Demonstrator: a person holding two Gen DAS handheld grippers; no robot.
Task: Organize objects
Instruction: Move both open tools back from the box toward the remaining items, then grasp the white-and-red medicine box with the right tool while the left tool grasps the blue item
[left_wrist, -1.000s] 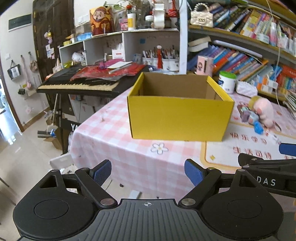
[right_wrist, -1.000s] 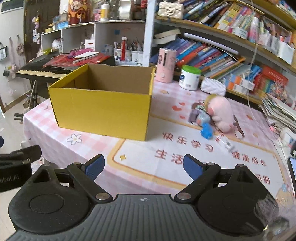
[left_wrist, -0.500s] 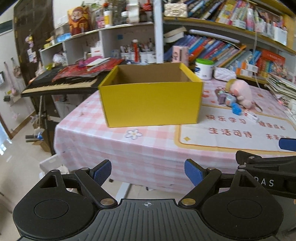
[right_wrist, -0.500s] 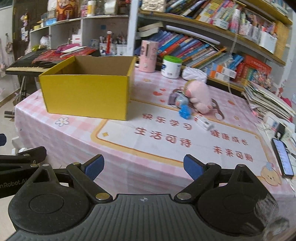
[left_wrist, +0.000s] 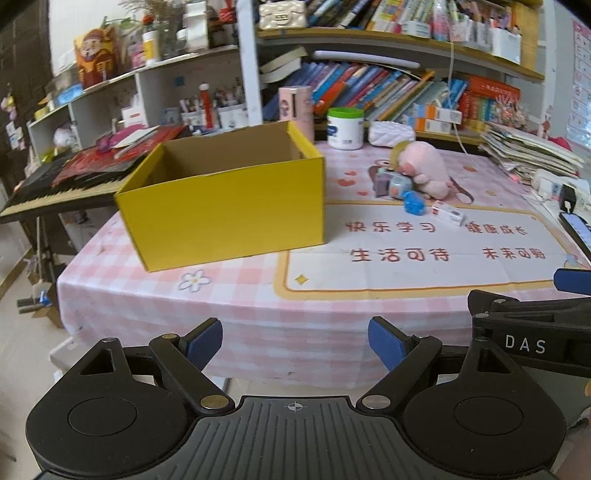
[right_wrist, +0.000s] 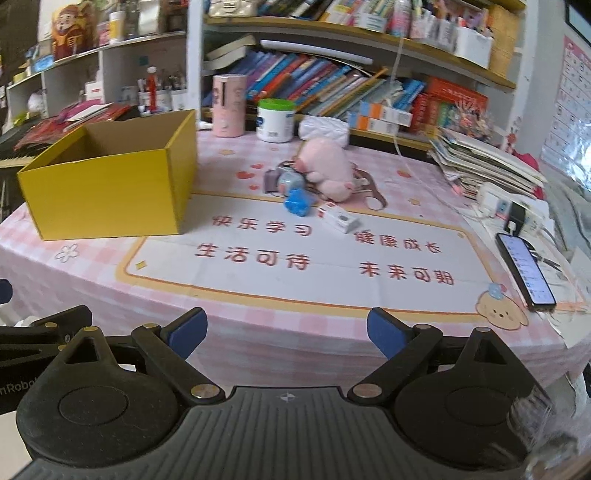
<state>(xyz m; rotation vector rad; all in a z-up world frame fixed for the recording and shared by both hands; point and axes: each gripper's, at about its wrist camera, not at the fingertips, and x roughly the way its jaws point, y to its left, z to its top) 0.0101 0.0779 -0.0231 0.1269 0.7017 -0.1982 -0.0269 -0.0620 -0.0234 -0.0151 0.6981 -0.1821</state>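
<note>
Only right wrist view shows phone (right_wrist: 524, 271), keyboard (left_wrist: 59, 184) perhaps left-view only

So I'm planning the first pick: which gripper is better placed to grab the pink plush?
Probably the right gripper. Its view faces the pink plush almost centrally, while the left gripper faces the yellow box. Both are open and empty.

**Two wrist views off the table's near edge**

Both views are taken from just off the near edge of the table (left_wrist: 332, 302), angled downward toward the bookshelves (right_wrist: 332, 88) behind. The left view is centred on the yellow box (left_wrist: 229, 210); the right view is set further right. Box, pink plush (right_wrist: 328, 166) and printed mat (right_wrist: 295, 258) are shared.
</note>
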